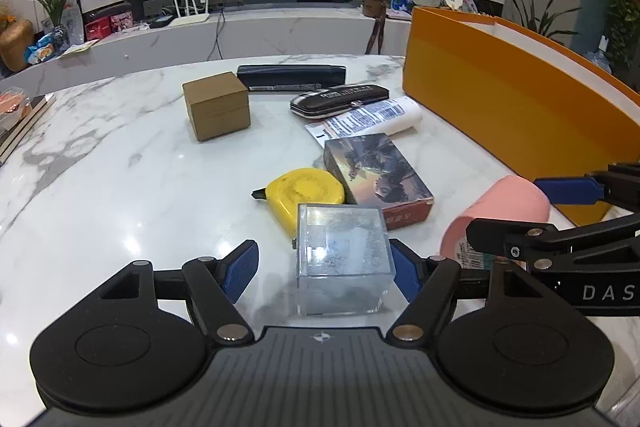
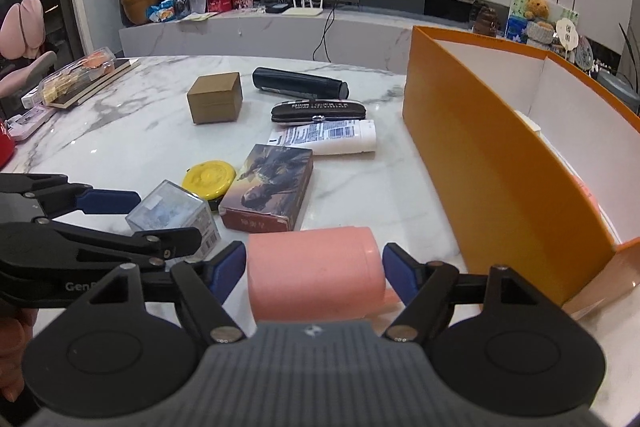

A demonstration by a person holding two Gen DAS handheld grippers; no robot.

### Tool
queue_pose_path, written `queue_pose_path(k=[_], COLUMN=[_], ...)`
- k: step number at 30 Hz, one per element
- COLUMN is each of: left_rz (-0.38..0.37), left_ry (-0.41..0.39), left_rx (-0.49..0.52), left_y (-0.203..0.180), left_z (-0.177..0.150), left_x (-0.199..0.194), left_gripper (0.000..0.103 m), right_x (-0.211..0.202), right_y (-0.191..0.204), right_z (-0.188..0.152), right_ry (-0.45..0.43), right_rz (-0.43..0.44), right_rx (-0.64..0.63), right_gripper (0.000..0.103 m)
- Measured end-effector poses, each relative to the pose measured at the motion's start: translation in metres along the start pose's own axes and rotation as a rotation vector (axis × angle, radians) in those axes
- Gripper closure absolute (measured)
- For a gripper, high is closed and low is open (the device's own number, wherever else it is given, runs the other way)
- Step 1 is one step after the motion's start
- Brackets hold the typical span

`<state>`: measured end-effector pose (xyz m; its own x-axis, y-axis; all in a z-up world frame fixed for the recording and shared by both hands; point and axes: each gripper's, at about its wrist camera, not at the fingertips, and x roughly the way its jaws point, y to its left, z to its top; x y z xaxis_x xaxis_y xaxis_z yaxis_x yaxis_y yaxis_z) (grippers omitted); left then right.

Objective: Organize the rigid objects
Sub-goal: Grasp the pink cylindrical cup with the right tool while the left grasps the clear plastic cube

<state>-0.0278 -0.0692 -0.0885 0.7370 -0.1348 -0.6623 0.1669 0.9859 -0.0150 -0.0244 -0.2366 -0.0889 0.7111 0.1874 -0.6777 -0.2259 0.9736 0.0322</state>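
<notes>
The left gripper [image 1: 324,269] sits low over the white marble tabletop [image 1: 120,163]. Its jaws are spread wide, one on each side of a clear plastic cube box [image 1: 342,259]. The blue pad on the right looks very close to the cube, but the left pad is apart from it.

The right gripper [image 2: 314,273] has its jaws spread too, one on each side of a pink cup [image 2: 314,273] that lies on its side. Both blue pads are just beside the cup. I cannot tell if they touch it.

In the left wrist view, a yellow tape measure [image 1: 306,193] lies just past the cube at 11 o'clock. A picture card box [image 1: 378,179] lies at 1 o'clock from the cube, touching the tape measure. Farther back are a white tube [image 1: 372,119] with a label, a black clasp case [image 1: 340,99], a long dark case [image 1: 291,75] and a brown cardboard box [image 1: 216,105]. The brown box stands well apart from the others, at 10 o'clock.

A big orange box [image 2: 500,163] with white inside walls stands open at 3 o'clock on the tabletop. A white divider splits it into parts.
</notes>
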Motion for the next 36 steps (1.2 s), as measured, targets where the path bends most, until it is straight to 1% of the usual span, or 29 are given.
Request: queue_pose_path(k=[3,8,15,19,20,22,24,26,31,36], left_rz=[0.002,0.013,0.017,0.015,0.012,0.002,0.0,-0.001,-0.011,-0.007], left_ry=[-0.001,0.003,-0.011,-0.025,-0.029,-0.04,-0.045,-0.048,-0.033,-0.041], left_rx=[-0.002,0.0,0.002,0.005,0.006,0.013,0.032,0.055,0.05,0.038], left_y=[0.003,0.004,0.003,0.003,0.003,0.002,-0.001,-0.004,-0.003,0.002], left_z=[-0.001,-0.004,-0.005,-0.004,-0.004,-0.004,-0.005,-0.005,-0.003,0.004], left_x=[0.005,0.014,0.021,0.024,0.024,0.024,0.023,0.022,0.02,0.008], left_gripper=[0.019,0.019,0.02,0.021,0.022,0.031,0.045,0.05,0.05,0.05], right_x=[0.007,0.018,0.03,0.036,0.037,0.039,0.041,0.041,0.042,0.036], right_y=[-0.001,-0.003,-0.006,-0.007,-0.006,-0.006,-0.006,-0.006,-0.006,-0.002], right_z=[-0.002,-0.008,-0.014,-0.015,-0.015,-0.014,-0.014,-0.013,-0.011,-0.005], right_ry=[-0.011,-0.02,-0.048,-0.048,-0.046,-0.046,-0.045,-0.046,-0.044,-0.06], right_rz=[0.004,0.007,-0.015,-0.035,-0.042,-0.051,-0.047,-0.047,-0.047,-0.035], right_rx=[0.028,0.022,0.012,0.001,-0.006,-0.015,-0.015,-0.014,-0.013,-0.024], right_gripper=[0.028,0.028,0.027,0.027,0.027,0.029,0.032,0.032,0.032,0.032])
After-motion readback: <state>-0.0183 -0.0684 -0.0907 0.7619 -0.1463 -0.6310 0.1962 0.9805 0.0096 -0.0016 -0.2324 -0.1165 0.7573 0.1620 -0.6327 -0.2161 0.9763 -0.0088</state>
